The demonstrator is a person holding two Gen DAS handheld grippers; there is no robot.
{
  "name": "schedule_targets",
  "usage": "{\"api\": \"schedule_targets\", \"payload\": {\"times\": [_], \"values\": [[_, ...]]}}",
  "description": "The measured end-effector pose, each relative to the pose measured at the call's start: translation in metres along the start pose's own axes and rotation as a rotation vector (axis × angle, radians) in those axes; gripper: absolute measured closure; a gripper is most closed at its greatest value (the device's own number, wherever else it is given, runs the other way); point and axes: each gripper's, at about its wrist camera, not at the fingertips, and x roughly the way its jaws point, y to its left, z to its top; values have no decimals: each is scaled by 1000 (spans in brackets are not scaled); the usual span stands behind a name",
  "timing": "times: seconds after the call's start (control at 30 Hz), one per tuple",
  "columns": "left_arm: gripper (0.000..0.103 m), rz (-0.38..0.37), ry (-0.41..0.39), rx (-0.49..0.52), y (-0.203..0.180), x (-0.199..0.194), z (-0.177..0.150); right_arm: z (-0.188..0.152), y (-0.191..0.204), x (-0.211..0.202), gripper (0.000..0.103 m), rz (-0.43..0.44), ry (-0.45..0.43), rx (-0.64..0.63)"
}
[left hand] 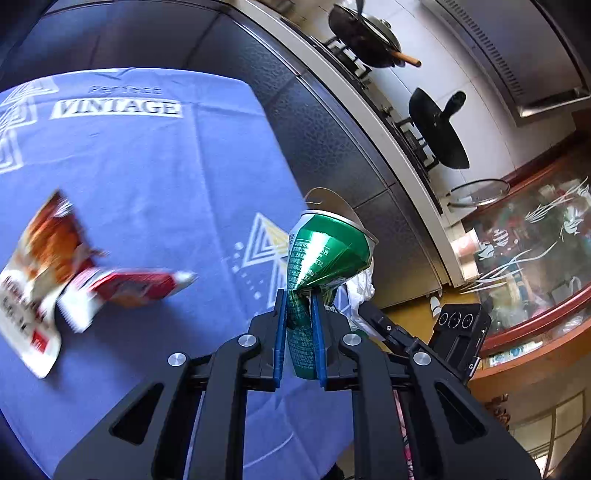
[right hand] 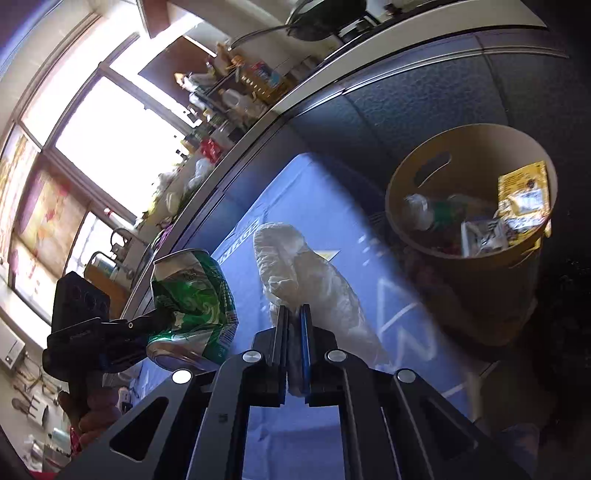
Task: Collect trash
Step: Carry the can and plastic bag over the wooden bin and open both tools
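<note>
My left gripper [left hand: 298, 295] is shut on a crushed green can [left hand: 325, 254], held above the blue cloth [left hand: 155, 177]. The can also shows in the right wrist view [right hand: 192, 295], held by the left gripper [right hand: 147, 325]. My right gripper [right hand: 294, 310] is shut on a white crumpled plastic bag [right hand: 306, 266], lifted over the cloth. A tan round bin [right hand: 461, 258] with several pieces of trash inside stands at the right. A red and white snack wrapper [left hand: 55, 273] lies on the cloth at the left.
A dark cabinet front [left hand: 332, 140] and a counter with a stove, a wok [left hand: 365, 33] and a pan [left hand: 436, 129] run behind the cloth. A glass cabinet [left hand: 528, 251] stands at the right. A bright window [right hand: 92, 122] is at the left.
</note>
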Motion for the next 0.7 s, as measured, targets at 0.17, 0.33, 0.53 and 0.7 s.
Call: {"api": "schedule_targets", "payload": {"times": [0.17, 0.33, 0.53, 0.7], "values": [[90, -1, 84, 75, -54, 89, 45, 46, -53, -7, 96, -102, -64, 60], [87, 44, 143, 106, -90, 173, 74, 77, -98, -4, 94, -173, -81, 119], [36, 139, 173, 104, -97, 223, 84, 79, -130, -2, 48, -235, -111, 171], [38, 115, 157, 147, -99, 199, 67, 62, -135, -18, 49, -200, -164, 208]]}}
